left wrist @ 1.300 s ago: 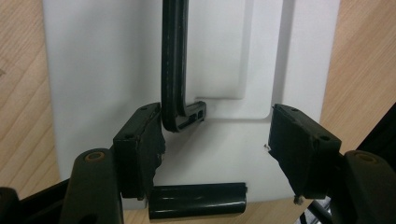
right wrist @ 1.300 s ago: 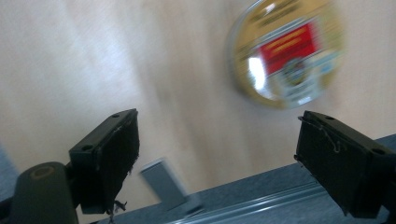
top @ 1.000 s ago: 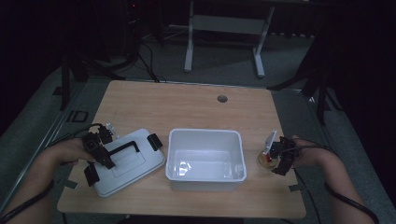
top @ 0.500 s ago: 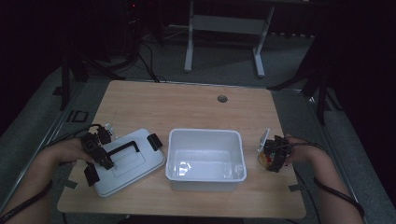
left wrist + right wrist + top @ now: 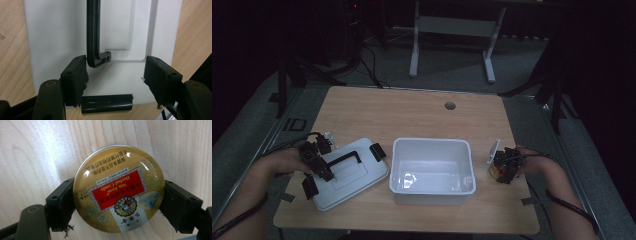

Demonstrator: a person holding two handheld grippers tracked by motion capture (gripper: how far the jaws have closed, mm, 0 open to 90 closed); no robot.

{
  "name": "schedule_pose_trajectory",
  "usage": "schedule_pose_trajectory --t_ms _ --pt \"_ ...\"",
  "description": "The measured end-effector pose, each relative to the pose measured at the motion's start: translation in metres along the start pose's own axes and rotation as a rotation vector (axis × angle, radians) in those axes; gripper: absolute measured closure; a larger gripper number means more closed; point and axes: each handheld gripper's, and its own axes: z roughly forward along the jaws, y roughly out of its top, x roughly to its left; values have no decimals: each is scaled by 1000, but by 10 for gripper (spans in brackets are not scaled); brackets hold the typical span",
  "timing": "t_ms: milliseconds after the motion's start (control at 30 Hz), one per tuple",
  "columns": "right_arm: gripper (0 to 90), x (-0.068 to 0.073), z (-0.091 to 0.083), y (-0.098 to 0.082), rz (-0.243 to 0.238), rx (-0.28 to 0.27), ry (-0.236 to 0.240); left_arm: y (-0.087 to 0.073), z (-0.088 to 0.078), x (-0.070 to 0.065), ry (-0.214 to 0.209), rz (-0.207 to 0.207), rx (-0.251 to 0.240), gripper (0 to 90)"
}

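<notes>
1. High view: the wooden worktop carries three things. An open white bin sits in the middle, its white lid lies flat just to the left, and a small round candy tin is over on the right, near the bin's right wall. The left tongs hover over the lid's near-left end, and the right tongs are down at the tin. It's pretty dim, so the details are mushy from up here.

2. Left gripper view: the left tongs are apart, with nothing pinched. The lid's black handle runs up between the jaws and its end sits right against the left pad, while a black latch lies at the lid's edge below. If they close from here, I reckon they'd catch just the handle's foot off-centre, and the lid could swing or slip once lifted.

3. Right gripper view: the right tongs are clamped on the candy tin, one pad on either side of its rim, with the label face-on and bare wood behind it. Looks like the tin is headed for the bin. My worry is that it's round, slick metal gripped only by the edge, so a quick swing could make it rotate or squirt out. It's also close to the bin wall, so a low carry could clip the rim.
</notes>
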Motion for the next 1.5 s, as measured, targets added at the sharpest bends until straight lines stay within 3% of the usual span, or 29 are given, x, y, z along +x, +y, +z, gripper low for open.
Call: schedule_pose_trajectory --t_ms 267,533,767,1200,1500 --pt "200 12 -30 7 14 6 15 2 -1 -2 9 11 5 351" --pt "200 29 -62 16 0 5 -19 3 -4 -4 15 19 7 351" --pt "200 43 -83 26 39 22 -31 2 -4 -5 16 18 9 351" --pt "201 65 -124 50 8 14 -12 1 -6 -6 20 19 16 351" --pt "201 72 -143 72 -34 2 -35 1 -7 -6 25 19 16 351"
